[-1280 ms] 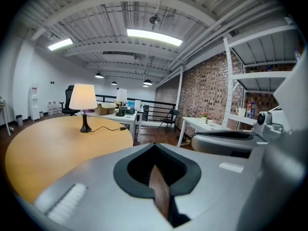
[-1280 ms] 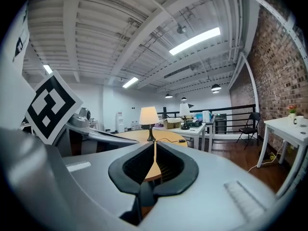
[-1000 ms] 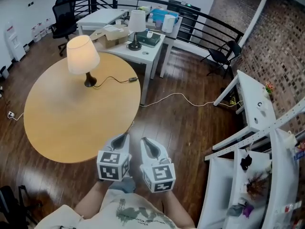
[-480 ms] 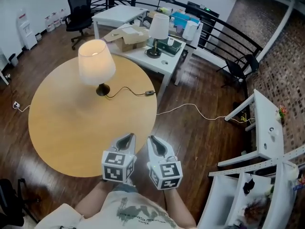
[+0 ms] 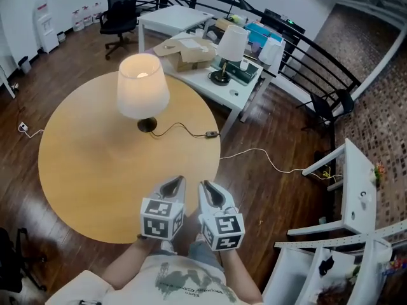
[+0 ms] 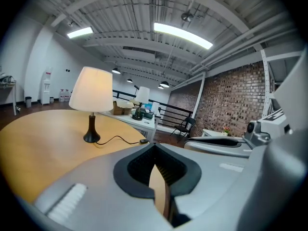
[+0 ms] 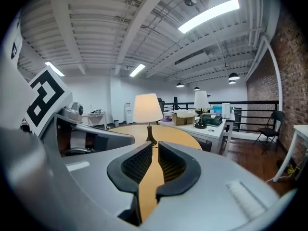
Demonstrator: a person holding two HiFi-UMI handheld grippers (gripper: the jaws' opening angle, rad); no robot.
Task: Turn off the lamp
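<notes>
A lit table lamp with a cream fabric shade and a dark round base [image 5: 143, 94] stands upright on the round, pale wooden tabletop [image 5: 82, 170], toward its far side. Its thin black cord [image 5: 181, 127] snakes across the wood to a small dark inline switch [image 5: 210, 134], which lies near the tabletop's edge, and then drops to the dark plank floor [image 5: 267, 196].

Both grippers hang side by side at the near edge, well apart from the lamp and the switch. The left gripper [image 5: 172, 184] is clenched: in the left gripper view its pad tips meet and nothing sits between them. The right gripper [image 5: 211, 188] has a clear slit between its ribbed black pads [image 7: 137, 165]; its jaws are opening, with only bare tabletop seen through the gap.

Behind the round tabletop stands a white rectangular table [image 5: 235, 94]. On it sits an open brown cardboard box [image 5: 191, 53] with its flaps spread; its contents cannot be made out. Beside the box stands an unlit lamp with a white shade [image 5: 233, 43], and behind it are light blue boxes [image 5: 257, 32], their insides out of sight. A black office chair [image 5: 121, 18] stands at the far left.
</notes>
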